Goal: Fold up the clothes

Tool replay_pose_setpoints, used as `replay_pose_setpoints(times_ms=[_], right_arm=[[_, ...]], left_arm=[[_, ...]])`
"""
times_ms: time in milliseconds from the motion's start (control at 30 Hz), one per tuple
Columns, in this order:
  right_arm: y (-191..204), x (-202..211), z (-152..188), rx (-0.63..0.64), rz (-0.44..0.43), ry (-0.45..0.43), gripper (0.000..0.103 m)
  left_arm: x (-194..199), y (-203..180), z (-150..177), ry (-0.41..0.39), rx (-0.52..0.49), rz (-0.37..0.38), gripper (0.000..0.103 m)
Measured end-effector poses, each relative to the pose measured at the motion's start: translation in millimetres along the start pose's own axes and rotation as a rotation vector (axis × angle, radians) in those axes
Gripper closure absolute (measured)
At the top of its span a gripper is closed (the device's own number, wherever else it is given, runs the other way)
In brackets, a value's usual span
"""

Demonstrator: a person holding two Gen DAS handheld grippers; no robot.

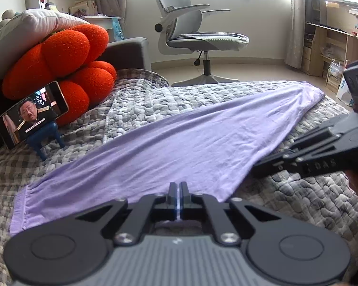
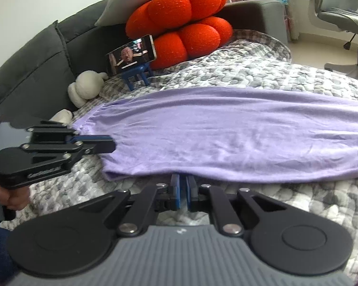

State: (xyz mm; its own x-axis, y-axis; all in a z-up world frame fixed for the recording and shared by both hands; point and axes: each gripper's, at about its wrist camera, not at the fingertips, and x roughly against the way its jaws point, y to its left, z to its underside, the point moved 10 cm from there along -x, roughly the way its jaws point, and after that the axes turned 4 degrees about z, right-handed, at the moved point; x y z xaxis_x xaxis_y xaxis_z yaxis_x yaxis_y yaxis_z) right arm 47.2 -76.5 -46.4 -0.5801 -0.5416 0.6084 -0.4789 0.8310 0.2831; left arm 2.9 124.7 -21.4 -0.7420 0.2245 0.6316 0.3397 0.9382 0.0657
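Note:
A lilac garment (image 1: pixel 179 140) lies spread across the grey quilted bed; it also shows in the right wrist view (image 2: pixel 226 131). My left gripper (image 1: pixel 178 186) is shut on the garment's near edge, with lilac cloth between its jaws; it also shows in the right wrist view (image 2: pixel 107 143) at the garment's left end. My right gripper (image 2: pixel 183 178) has its jaws closed at the garment's near folded edge, with the fingertips tucked under the cloth. It also shows in the left wrist view (image 1: pixel 262 166) at the garment's right edge.
An orange plush cushion (image 1: pixel 59 66) and a white pillow (image 1: pixel 31 26) lean on the dark sofa back. A phone (image 1: pixel 33 114) on a blue stand plays video. A white plush toy (image 2: pixel 86 88) lies beside it. An office chair (image 1: pixel 191 23) stands beyond the bed.

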Motion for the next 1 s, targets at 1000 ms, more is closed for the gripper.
replay_pose_setpoints(times_ms=[1000], right_arm=[[28, -3, -7, 0.224, -0.031, 0.019, 0.064]], left_arm=[[-9, -5, -5, 0.034, 0.026, 0.027, 0.102]])
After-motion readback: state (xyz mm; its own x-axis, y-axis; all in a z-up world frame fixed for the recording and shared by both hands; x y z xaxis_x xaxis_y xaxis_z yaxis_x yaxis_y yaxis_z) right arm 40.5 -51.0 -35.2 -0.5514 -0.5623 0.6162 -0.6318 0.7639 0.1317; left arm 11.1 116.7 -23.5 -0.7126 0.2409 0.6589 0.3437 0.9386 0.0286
